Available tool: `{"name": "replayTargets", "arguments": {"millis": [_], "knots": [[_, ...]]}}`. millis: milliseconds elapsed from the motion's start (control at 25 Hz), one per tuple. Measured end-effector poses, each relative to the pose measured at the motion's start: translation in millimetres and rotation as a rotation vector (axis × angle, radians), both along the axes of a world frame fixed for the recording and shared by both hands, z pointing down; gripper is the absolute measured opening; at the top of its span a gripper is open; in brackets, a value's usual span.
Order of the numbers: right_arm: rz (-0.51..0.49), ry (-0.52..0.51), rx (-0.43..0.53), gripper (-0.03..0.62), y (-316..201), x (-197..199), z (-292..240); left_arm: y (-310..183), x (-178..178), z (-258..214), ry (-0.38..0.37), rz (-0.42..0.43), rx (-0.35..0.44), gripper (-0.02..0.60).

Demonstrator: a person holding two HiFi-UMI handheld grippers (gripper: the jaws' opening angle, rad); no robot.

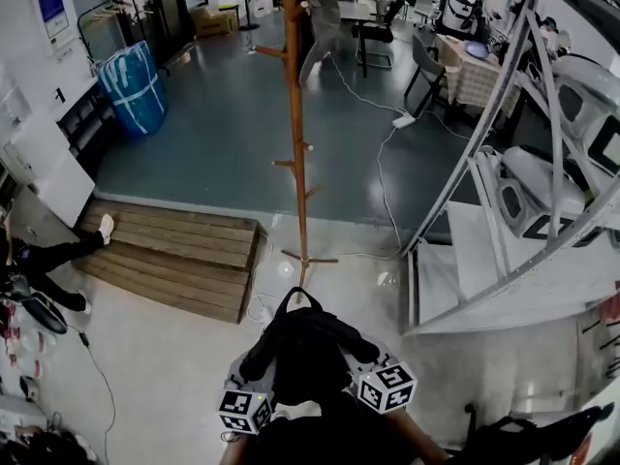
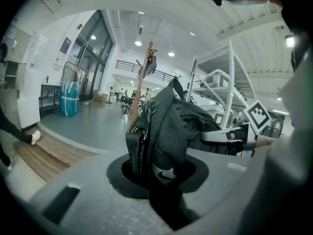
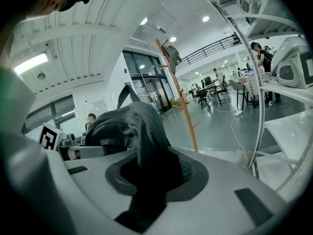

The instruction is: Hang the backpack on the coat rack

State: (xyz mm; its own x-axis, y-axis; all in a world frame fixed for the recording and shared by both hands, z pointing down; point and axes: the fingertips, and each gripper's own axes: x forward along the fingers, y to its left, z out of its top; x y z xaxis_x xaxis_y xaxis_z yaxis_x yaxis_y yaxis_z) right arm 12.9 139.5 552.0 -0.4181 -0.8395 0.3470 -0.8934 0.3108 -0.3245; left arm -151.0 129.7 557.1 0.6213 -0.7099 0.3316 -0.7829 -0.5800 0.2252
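Observation:
A black backpack [image 1: 305, 342] hangs between my two grippers, low in the head view, a short way in front of the foot of the wooden coat rack [image 1: 295, 153]. My left gripper [image 2: 156, 155] is shut on a zippered edge and strap of the backpack [image 2: 171, 121]. My right gripper [image 3: 146, 168] is shut on a fold of the backpack's [image 3: 132, 126] dark fabric. From above, the bag hides both pairs of jaws; only the marker cubes show. The coat rack [image 2: 141, 89] stands upright ahead, and a grey garment [image 3: 172, 53] hangs from its top.
A low wooden platform [image 1: 174, 255] lies to the left of the rack's base. A white metal frame [image 1: 504, 163] with shelves stands close on the right. A white cable [image 1: 383, 182] runs across the floor. A blue wrapped drum [image 1: 136, 85] stands far left. A person's legs [image 1: 48, 255] show at the left edge.

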Motion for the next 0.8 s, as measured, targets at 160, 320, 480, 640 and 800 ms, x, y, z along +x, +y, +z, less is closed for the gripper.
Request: {"name": "replayTargets", "arguments": {"millis": [160, 320, 480, 640, 800], "knots": [[-0.036, 0.000, 0.002, 0.092, -17.0, 41.0, -3.6, -12.7, 39.6, -1.0, -0.001, -0.030, 0.012, 0.094], [-0.049, -0.001, 0.024, 0.092, -31.9, 74.5, -10.0, -22.2, 71.7, -6.8, -0.003, -0.044, 0.027, 0.094], [-0.038, -0.005, 0.035, 0.092, -41.7, 101.8, -14.3, -31.6, 99.6, -13.5, -0.005, -0.036, 0.032, 0.094], [-0.032, -0.024, 0.044, 0.092, -55.4, 118.9, -17.8, -47.0, 116.0, -17.9, -0.029, -0.021, 0.046, 0.094], [-0.031, -0.023, 0.051, 0.092, -76.5, 128.9, -20.9, -69.3, 125.9, -23.3, -0.024, -0.025, 0.058, 0.094]]}}
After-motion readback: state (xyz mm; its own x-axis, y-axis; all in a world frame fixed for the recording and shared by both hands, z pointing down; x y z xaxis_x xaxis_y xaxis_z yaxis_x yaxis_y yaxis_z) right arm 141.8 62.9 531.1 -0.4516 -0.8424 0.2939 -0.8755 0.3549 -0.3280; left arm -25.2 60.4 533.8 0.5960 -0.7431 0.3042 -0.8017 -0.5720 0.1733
